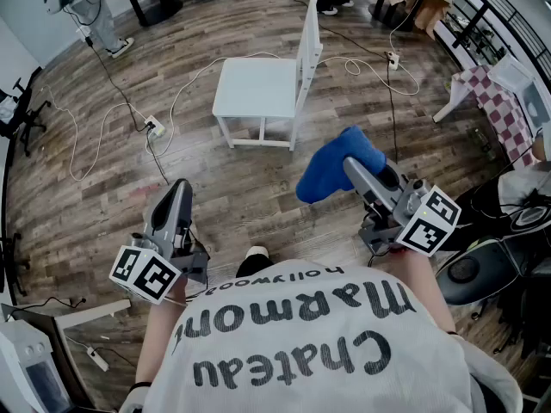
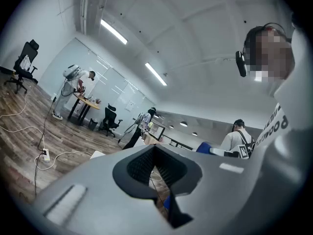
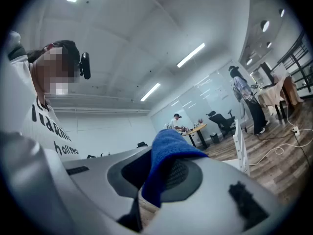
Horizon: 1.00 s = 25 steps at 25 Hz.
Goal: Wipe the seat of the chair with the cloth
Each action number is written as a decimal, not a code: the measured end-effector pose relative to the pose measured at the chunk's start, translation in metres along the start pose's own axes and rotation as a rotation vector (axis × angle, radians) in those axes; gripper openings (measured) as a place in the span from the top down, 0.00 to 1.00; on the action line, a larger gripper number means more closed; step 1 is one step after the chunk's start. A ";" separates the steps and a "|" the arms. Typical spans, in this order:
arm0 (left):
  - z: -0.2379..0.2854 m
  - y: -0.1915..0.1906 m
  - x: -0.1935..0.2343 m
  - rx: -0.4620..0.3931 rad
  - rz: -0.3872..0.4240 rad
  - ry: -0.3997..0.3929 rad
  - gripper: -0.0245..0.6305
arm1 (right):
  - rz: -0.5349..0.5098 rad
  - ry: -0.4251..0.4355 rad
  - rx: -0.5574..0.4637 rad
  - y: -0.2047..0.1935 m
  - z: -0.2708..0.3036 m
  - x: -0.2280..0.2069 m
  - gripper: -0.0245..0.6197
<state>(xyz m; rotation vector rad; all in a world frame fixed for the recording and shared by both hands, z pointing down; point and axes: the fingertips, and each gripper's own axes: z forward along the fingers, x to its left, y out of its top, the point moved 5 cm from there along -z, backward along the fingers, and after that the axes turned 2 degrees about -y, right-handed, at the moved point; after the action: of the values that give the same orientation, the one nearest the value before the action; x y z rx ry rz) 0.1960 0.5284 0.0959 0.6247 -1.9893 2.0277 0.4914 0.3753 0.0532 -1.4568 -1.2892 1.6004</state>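
Right tool (image 1: 355,169): jaws clamped on the blue cloth (image 1: 331,172), which drapes over its tip and hangs in the air | cloth: short of the white chair (image 1: 258,89), not touching its seat | chair: upright on the wood floor (image 1: 103,205), ahead of both tools | left tool (image 1: 178,188): jaws together, nothing between them, well apart from the cloth
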 end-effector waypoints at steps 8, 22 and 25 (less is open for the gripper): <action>0.003 0.004 0.012 0.002 -0.008 -0.004 0.95 | 0.008 -0.021 0.010 -0.005 0.010 -0.005 0.88; 0.012 0.020 0.065 0.019 -0.037 -0.013 0.95 | 0.089 -0.133 0.048 -0.018 0.060 -0.025 0.88; 0.015 0.026 0.084 0.046 -0.048 -0.025 0.95 | 0.109 -0.202 0.087 -0.025 0.077 -0.030 0.88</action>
<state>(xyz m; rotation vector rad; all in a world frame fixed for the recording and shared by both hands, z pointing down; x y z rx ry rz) 0.1116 0.5018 0.1104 0.7040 -1.9266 2.0523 0.4190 0.3372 0.0816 -1.3605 -1.2508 1.8917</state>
